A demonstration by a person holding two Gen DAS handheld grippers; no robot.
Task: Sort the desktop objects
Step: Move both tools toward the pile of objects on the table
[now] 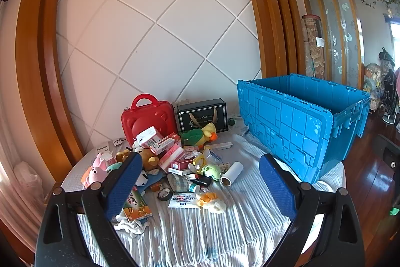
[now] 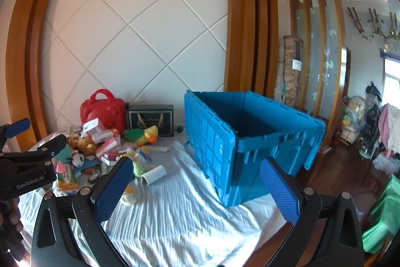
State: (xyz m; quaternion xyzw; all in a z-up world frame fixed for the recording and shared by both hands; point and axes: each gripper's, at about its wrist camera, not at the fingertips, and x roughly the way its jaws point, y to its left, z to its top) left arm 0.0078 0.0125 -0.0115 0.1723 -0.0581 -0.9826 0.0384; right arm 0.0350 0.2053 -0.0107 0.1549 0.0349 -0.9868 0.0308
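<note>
You're hovering both grippers, left gripper point(image 1: 200, 182) and right gripper point(image 2: 197, 182), jaws spread, gripping nothing. Clutter pile point(image 1: 172, 162) sitting left on tabletop point(image 1: 200, 229), blue crate point(image 1: 300, 126) beside. Plushies squishing easy, grab mid-body; cartons light, crushable, pinch flat sides.

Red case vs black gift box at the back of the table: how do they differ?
The red case is glossy, with rounded corners, a carry handle on top and a moulded bear face; small cartons lean against its front. The black gift box is matte and square-edged, with a gold print and a flat top without a handle. The plush duck lies in front of it. Both stand upright against the wall.
</note>
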